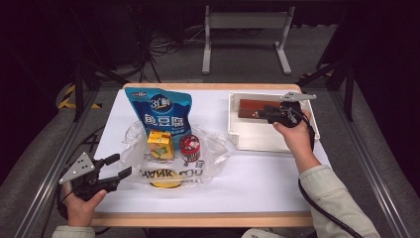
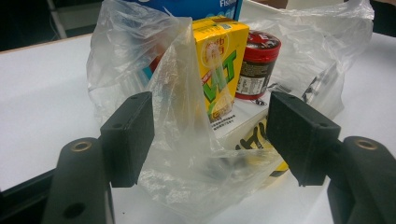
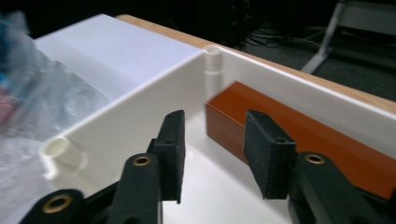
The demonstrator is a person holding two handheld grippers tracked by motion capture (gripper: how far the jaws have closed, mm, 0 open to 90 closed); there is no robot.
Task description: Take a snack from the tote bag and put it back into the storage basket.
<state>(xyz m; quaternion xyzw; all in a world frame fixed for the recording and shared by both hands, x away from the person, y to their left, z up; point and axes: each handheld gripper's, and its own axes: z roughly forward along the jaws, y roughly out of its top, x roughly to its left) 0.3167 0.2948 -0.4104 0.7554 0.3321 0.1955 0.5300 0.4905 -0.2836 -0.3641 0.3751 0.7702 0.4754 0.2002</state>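
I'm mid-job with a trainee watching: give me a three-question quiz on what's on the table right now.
1. True or false: the right gripper is shut on the brown box.
2. Which item stands right beside the yellow drink carton on the clear plastic bag: A) red-lidded jar, B) green bottle, C) white cup?
3. What lies between the left gripper's open jaws?

Key: 1. False; it is open, by the box in the white tray. 2. A. 3. A fold of the clear plastic bag.
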